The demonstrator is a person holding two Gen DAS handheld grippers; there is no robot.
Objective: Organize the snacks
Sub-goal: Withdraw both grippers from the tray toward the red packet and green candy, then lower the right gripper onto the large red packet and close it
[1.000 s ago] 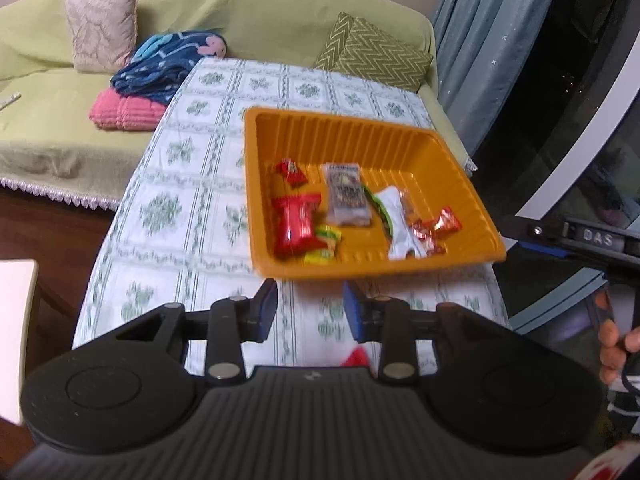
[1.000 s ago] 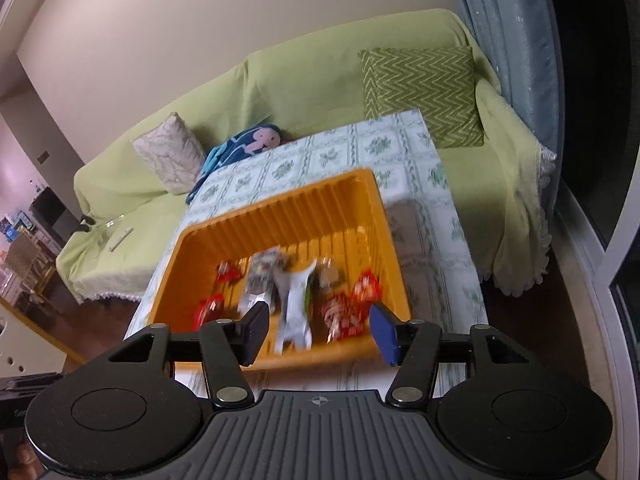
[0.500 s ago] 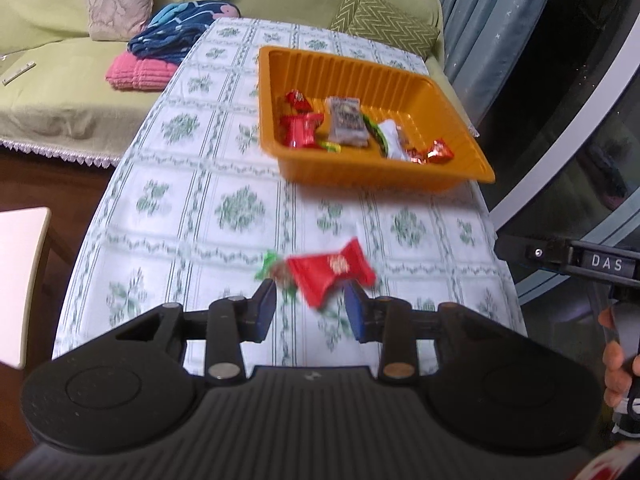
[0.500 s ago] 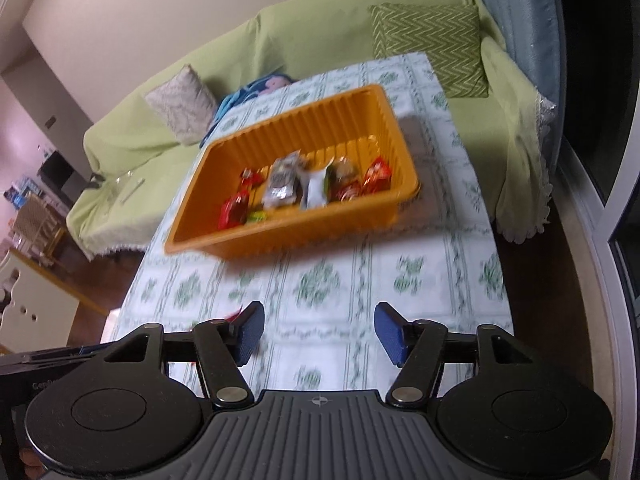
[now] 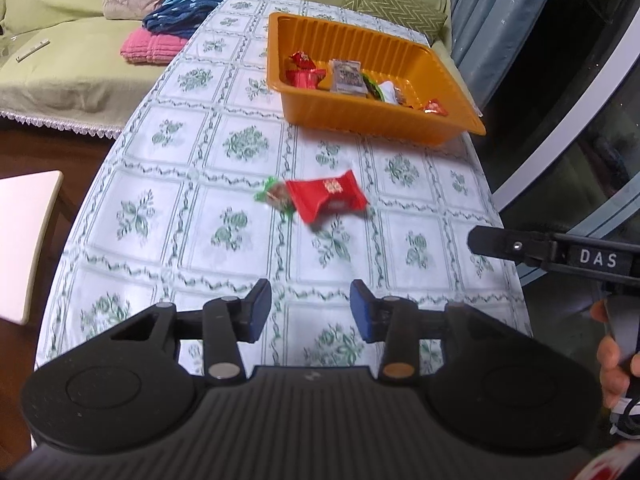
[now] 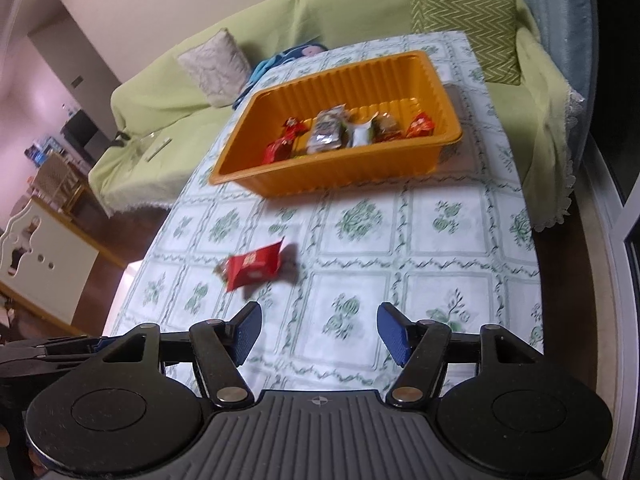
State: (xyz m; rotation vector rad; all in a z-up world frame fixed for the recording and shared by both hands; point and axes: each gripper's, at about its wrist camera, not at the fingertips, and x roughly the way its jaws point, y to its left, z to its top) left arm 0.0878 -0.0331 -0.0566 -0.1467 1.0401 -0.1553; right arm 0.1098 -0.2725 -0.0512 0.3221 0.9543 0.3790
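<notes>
our orange tray (image 5: 384, 120) holds several wrapped snacks (image 5: 348, 78). a red packet (image 5: 326, 198) lies outside on the counter (image 5: 168, 168). our left hand-held gripper (image 5: 311, 312) and right hand-held gripper (image 6: 318, 334) are opening, empty.

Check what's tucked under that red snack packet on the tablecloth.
A green-wrapped candy pokes out from beneath the red snack packet; its covered part, and anything else underneath, is hidden.

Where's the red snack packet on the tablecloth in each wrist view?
Left wrist: red snack packet at centre frame on the tablecloth, ahead of the gripper, with a green-wrapped candy at its left end.
Right wrist: the packet left of centre, ahead of the left finger.
Shared landmark: the orange tray lies beyond it in both.
</notes>
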